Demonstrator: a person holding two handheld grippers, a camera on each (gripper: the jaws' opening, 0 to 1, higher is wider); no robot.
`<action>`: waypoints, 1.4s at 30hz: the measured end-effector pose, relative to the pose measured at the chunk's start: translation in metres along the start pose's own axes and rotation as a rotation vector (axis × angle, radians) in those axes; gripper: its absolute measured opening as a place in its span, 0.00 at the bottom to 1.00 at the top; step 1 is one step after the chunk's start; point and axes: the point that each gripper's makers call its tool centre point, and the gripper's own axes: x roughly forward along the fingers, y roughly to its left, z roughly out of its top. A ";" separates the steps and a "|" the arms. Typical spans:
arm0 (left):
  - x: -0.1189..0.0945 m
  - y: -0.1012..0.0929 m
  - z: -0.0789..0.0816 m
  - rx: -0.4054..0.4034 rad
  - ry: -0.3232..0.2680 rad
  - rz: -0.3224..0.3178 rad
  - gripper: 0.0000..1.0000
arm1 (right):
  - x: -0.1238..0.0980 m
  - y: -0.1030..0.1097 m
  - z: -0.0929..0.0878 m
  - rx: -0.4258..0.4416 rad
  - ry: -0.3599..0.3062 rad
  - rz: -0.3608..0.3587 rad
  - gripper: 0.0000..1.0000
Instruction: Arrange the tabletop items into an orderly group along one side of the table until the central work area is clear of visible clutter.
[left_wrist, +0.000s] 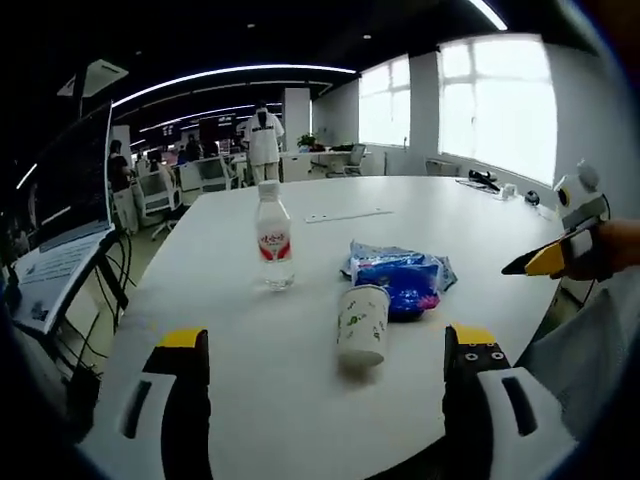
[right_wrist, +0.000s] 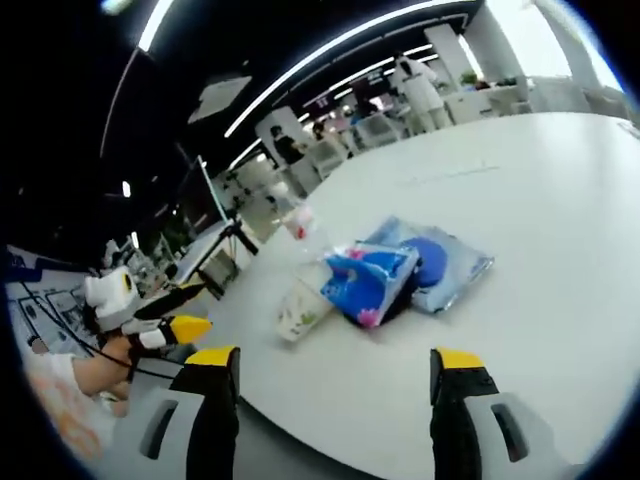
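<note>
Both the left gripper (left_wrist: 325, 365) and right gripper (right_wrist: 335, 385) hang spread and empty near the table's edge, where the upright paper cup (left_wrist: 361, 325), just beside the blue snack packets (left_wrist: 400, 275), looks light enough to topple if nudged.

1. My white surface (left_wrist: 420, 215) is broad and rounded.
2. A clear water bottle (left_wrist: 273, 236) stands upright on it.
3. Near it, a paper cup (left_wrist: 361, 325) stands just beside blue snack packets (left_wrist: 400, 277).
4. Small dark items (left_wrist: 484, 179) lie far right.
</note>
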 end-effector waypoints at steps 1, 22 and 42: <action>0.000 0.000 -0.001 -0.008 -0.002 -0.004 1.00 | 0.002 -0.001 0.002 -0.006 0.003 0.003 0.79; 0.004 0.005 -0.013 -0.006 0.022 0.019 0.90 | 0.070 0.047 0.077 -0.325 0.109 0.222 0.72; 0.008 0.004 -0.035 0.004 0.113 0.009 0.87 | 0.137 0.074 0.027 -0.544 0.403 0.368 0.62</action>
